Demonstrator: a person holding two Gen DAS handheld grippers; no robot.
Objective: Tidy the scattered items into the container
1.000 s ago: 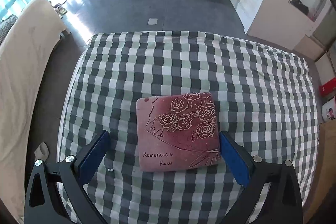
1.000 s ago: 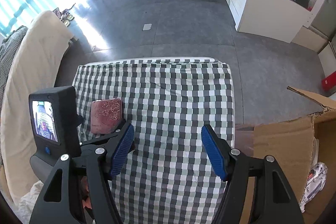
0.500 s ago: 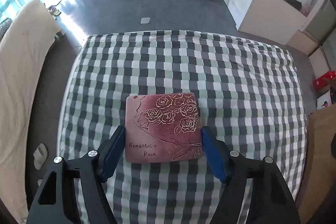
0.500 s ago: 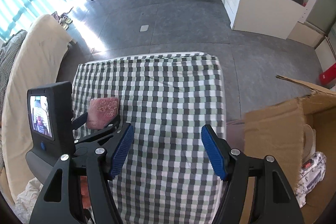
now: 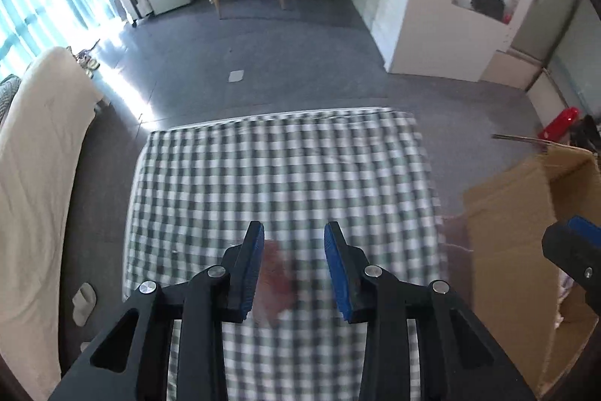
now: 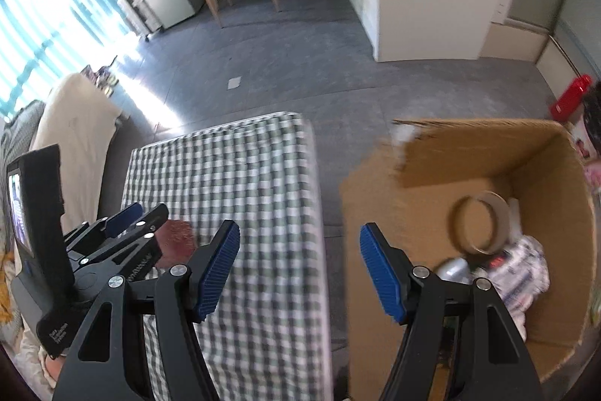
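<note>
Gripping the red rose pad (image 5: 276, 275) between the closed-in fingers of the left gripper (image 5: 293, 230), blurred and hanging low against the left-hand finger, so best squeezed firmly and carried level above the checked table (image 5: 285, 168) beneath and ahead. Swing rightward and forward to the cardboard box (image 5: 507, 213) just beside the table's right edge, clearing its near flap before letting go above the tape roll (image 6: 475, 226) and packets (image 6: 522, 273) inside. Hold the right gripper (image 6: 296, 232), wide open and empty over the box's near wall, out of the path.
</note>
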